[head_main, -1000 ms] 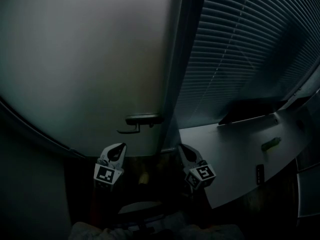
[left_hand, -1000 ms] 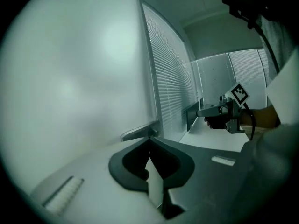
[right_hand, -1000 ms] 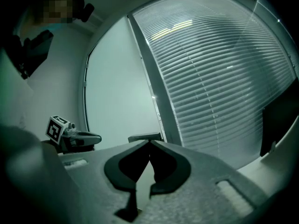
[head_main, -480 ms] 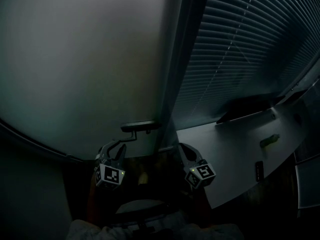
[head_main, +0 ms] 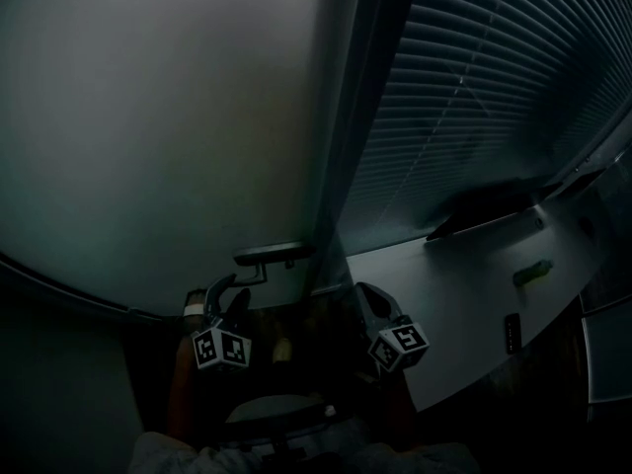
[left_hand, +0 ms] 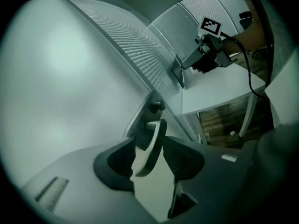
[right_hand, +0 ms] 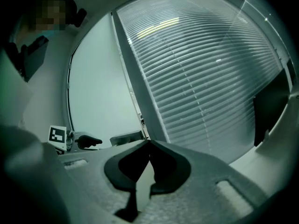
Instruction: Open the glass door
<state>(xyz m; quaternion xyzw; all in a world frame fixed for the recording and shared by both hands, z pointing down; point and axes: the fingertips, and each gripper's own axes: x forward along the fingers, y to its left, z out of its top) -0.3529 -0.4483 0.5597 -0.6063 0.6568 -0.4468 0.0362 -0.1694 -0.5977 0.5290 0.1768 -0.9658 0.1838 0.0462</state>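
Observation:
The frosted glass door (head_main: pixel 168 126) fills the left of the head view, with its dark lever handle (head_main: pixel 269 256) low beside the door frame. My left gripper (head_main: pixel 228 290) sits just below and left of the handle. In the left gripper view the curved lever (left_hand: pixel 150 143) stands between the jaws of the left gripper (left_hand: pixel 149 146), which are opening; the pads do not press on it. My right gripper (head_main: pixel 367 296) hangs to the right of the frame, shut and empty (right_hand: pixel 149 143). It also shows as the right gripper (left_hand: pixel 187 65) by the blinds.
Closed slatted blinds (head_main: pixel 494 97) cover the glazing right of the dark door frame (head_main: pixel 346 166). A pale desk (head_main: pixel 464 304) juts in at the right, carrying a green item (head_main: pixel 533 272), a small dark item (head_main: pixel 511 332) and a dark flat object (head_main: pixel 489 210). The scene is dim.
My left gripper rolled and dropped slightly by the lever, and its jaws went from shut to spread around it. The right gripper shifted only a little.

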